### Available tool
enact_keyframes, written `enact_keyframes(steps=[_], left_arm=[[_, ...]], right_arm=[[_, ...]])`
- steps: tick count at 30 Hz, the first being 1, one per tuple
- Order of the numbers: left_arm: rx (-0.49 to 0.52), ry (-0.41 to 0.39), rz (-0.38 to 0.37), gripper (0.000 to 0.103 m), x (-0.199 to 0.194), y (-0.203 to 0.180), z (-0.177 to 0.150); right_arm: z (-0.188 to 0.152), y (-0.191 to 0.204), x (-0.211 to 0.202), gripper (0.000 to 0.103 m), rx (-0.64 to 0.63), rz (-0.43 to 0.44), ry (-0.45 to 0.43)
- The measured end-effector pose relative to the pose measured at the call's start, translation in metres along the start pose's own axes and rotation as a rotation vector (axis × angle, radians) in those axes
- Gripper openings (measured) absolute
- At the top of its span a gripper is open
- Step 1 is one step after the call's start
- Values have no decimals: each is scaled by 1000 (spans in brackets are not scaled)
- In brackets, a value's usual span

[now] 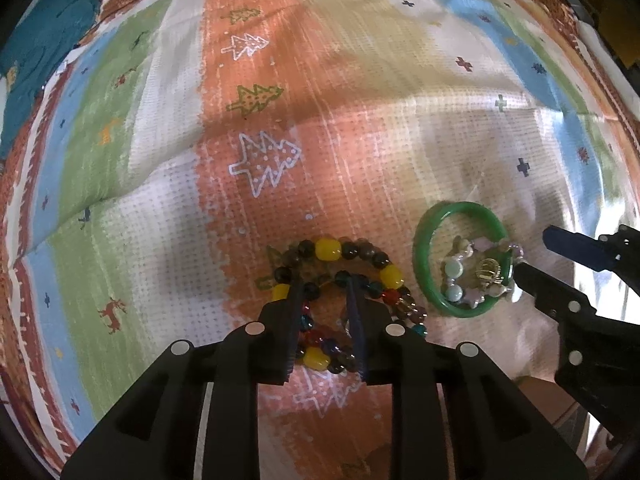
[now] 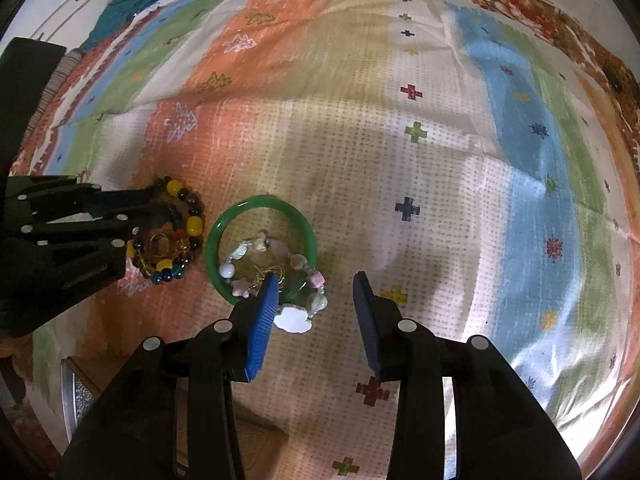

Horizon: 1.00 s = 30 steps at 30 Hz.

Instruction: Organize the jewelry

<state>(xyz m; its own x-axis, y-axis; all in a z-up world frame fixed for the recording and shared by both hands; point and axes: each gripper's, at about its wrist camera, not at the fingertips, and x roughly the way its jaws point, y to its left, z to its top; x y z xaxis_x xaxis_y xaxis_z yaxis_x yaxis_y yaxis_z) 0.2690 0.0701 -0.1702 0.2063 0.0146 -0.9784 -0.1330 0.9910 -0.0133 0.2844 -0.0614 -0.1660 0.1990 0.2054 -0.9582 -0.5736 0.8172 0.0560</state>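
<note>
Dark and yellow beaded bracelets (image 1: 356, 256) lie piled on the patterned cloth. My left gripper (image 1: 324, 284) hovers right over this pile with its jaws a little apart, its fingertips among the beads. To the right lies a green bangle (image 1: 424, 240) with a pastel beaded bracelet (image 1: 454, 270) and a small gold piece (image 1: 486, 270) inside it. My right gripper (image 2: 316, 280) is open above the bangle's near rim (image 2: 260, 202); the pastel bracelet (image 2: 298, 260) with a white cloud charm (image 2: 292, 318) lies between its fingers. The pile also shows in the right wrist view (image 2: 186, 216).
A colourful striped cloth (image 2: 400, 140) with tree and cross patterns covers the surface. A teal fabric item (image 1: 36, 52) lies at the far left. A brown box edge and a metal rim (image 2: 76, 392) show at the near left.
</note>
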Motion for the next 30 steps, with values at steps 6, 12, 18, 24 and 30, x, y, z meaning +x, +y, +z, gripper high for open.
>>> enact_keyframes(steps=[6,12,18,24,30], left_arm=[[11,8,-15,28,8,5,6],[29,22,-9,23,14,9,11],[64,16,40,15,17,4,4],[68,10,53,9,16,-7,0],[43,10,44,9,10,-6,-3]], right_arm=[[-2,1,3,39,-4,-4,12],[-2,1,10,39,-5,-1,25],[-2,2,11,28,-6,24,23],[-4,3,14,19,-20,21,21],[-2,-2,11,4,-14,12,6]])
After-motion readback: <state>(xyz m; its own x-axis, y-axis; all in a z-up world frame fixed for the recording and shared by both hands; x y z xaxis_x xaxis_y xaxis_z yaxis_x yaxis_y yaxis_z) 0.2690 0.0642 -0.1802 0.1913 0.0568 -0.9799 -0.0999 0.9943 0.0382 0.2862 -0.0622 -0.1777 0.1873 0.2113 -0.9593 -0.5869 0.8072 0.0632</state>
